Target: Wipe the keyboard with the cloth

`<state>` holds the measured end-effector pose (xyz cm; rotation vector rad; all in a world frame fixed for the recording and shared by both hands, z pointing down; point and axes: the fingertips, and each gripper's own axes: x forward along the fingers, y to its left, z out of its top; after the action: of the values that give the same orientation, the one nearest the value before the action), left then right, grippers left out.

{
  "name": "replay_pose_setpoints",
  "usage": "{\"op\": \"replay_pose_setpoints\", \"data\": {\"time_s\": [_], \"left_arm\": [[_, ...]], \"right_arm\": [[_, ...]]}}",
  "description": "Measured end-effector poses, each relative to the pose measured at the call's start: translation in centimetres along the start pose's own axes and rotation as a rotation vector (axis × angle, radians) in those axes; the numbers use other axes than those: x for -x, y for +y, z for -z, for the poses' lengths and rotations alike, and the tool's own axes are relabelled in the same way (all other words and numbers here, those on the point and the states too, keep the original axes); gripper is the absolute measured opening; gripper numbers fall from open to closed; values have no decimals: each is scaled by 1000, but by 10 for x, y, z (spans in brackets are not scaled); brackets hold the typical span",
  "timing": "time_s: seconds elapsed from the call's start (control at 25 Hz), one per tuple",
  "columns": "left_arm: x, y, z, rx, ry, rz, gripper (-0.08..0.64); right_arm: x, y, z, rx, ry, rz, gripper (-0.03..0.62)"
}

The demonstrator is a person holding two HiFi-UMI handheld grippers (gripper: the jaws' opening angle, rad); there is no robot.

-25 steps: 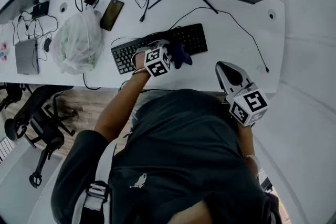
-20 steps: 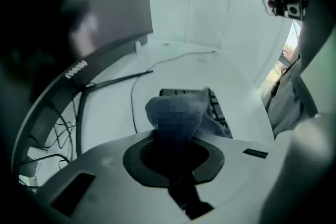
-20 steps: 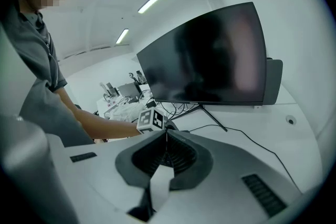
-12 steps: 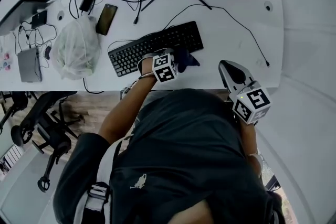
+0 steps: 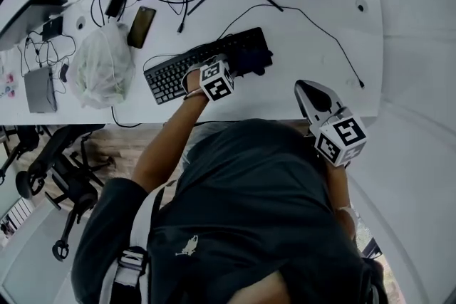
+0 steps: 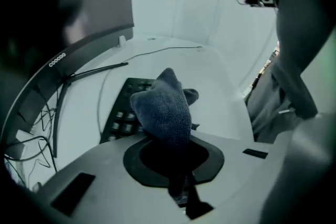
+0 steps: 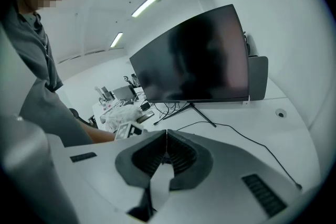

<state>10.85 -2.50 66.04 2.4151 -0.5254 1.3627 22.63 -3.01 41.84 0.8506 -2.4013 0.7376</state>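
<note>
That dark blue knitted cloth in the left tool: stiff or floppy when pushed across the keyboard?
Probably floppy: the dark blue knitted cloth bunches and folds beyond the left tool. Likely light, and its woolly knit should drag over the black keyboard, not slide.

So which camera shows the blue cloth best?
The left gripper view: the cloth fills the middle, pinched in the left gripper over the keyboard. The head view shows it only as a small dark lump. The right gripper view does not show it.
</note>
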Motion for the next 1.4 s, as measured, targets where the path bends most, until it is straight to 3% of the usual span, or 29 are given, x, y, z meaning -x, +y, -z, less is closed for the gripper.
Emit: {"op": "replay_pose_setpoints", "data": {"time_s": [0.08,0.16,0.32,0.4,0.48,0.68,0.76,0.96,1.08,1.2,1.4], "left_arm": [[-5,-40,6,-24,11,58,28],[-5,-45,2,-37,12,69,28],[17,35,-34,-39,-67,-108,28],[20,67,-38,-27,-60,-150,28],[10,63,-24,-16,-26,-117,28],[2,-29,10,-34,0,20,28],[-1,-41,6,-47,0,42,28],[3,46,-48,-42,-83,-104,28],[-6,76,-54,-28,-68,-125,28],[-13,44,-42,-36,-67,-85,28],[-21,-35,-33,-87,-46,49,28]], "right_arm": [[1,-6,1,-17,-1,7,9],[-2,-3,2,-18,5,-6,9],[-11,10,3,7,17,-49,9],[-10,9,4,4,16,-46,9],[-7,6,8,-8,12,-30,9],[-2,-9,13,-46,3,8,9],[-4,-12,16,-57,12,8,9],[-17,1,13,-25,29,-40,9],[-16,-1,13,-35,23,-23,9],[-12,-7,14,-52,15,-3,9],[-13,-19,16,-88,22,12,9]]}}
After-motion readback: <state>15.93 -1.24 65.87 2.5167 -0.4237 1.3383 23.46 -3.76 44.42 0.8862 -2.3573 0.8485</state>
